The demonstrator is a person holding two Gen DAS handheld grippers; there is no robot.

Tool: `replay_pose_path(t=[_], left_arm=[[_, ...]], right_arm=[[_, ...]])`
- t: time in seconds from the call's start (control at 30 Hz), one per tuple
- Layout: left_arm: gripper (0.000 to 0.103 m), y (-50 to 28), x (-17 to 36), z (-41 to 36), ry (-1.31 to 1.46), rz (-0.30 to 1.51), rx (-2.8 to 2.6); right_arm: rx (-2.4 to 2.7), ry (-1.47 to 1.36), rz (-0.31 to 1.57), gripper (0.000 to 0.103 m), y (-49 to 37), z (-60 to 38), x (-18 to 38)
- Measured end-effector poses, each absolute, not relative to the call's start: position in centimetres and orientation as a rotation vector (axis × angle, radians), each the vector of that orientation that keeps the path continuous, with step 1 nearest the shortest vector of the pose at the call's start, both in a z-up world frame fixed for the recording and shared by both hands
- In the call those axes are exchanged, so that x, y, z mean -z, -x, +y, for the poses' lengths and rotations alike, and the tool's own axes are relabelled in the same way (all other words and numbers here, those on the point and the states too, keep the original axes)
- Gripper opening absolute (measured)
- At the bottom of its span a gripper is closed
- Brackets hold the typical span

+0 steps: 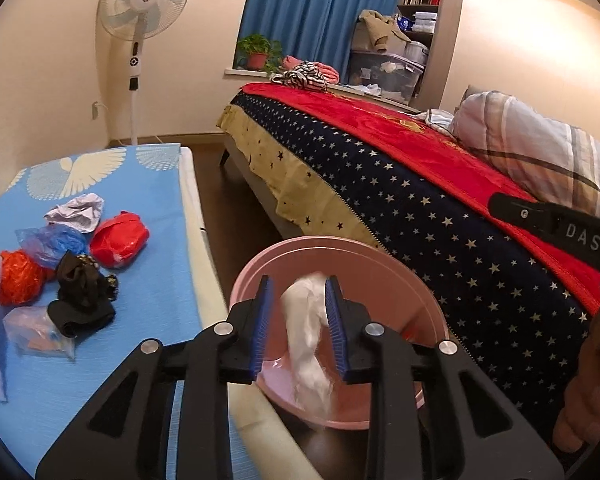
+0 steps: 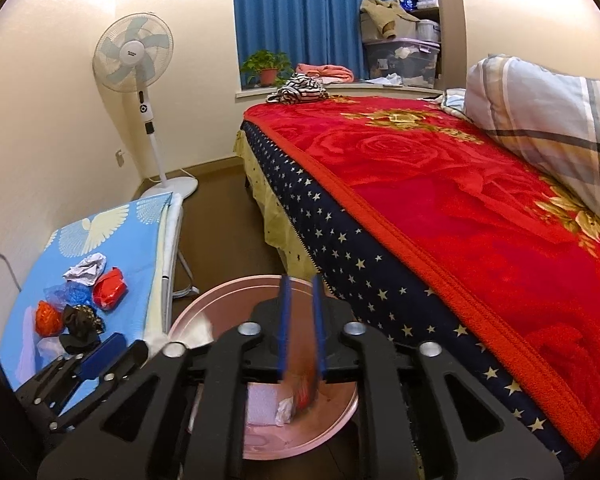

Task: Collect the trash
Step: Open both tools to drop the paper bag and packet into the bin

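Left wrist view: left gripper (image 1: 298, 330) parted, releasing blurred white tissue wad (image 1: 306, 344) above round pink plastic basin (image 1: 380, 256); right gripper (image 2: 300, 328) narrowly open, empty. Remaining beside basin: crumpled bags (image 1: 118, 240).

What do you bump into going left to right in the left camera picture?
Orange bag → red bag → pink basin holding white plastic → starry bed skirt → striped pillow.
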State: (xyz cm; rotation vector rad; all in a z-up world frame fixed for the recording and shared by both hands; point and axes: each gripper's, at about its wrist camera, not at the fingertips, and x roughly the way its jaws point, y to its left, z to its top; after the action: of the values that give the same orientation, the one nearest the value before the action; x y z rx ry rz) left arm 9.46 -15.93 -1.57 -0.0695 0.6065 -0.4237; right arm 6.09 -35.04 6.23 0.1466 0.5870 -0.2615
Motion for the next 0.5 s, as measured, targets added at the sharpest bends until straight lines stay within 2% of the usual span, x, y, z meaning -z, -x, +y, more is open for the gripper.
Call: replay_pose_path(t=[0.07, 0.33, 0.5], left_arm=[[0.027, -9.4, 1.2, -15.4, 0.073, 0.598, 0.416], [0.027, -8.3, 0.2, -13.2, 0.066, 0.57, 0.386], [0.027, -7.5, -0.5, -11.3, 0.067, 0.545, 0.355]], right_arm=[[0.265, -0.147, 0.588, 0.029, -6.2, -34.9, -6.0], [0.237, -0.149, 0.57, 0.036, -5.5, -33.9, -6.1], [0.2, -0.139, 0.567, 0.037, -5.3, -32.5, -6.0]])
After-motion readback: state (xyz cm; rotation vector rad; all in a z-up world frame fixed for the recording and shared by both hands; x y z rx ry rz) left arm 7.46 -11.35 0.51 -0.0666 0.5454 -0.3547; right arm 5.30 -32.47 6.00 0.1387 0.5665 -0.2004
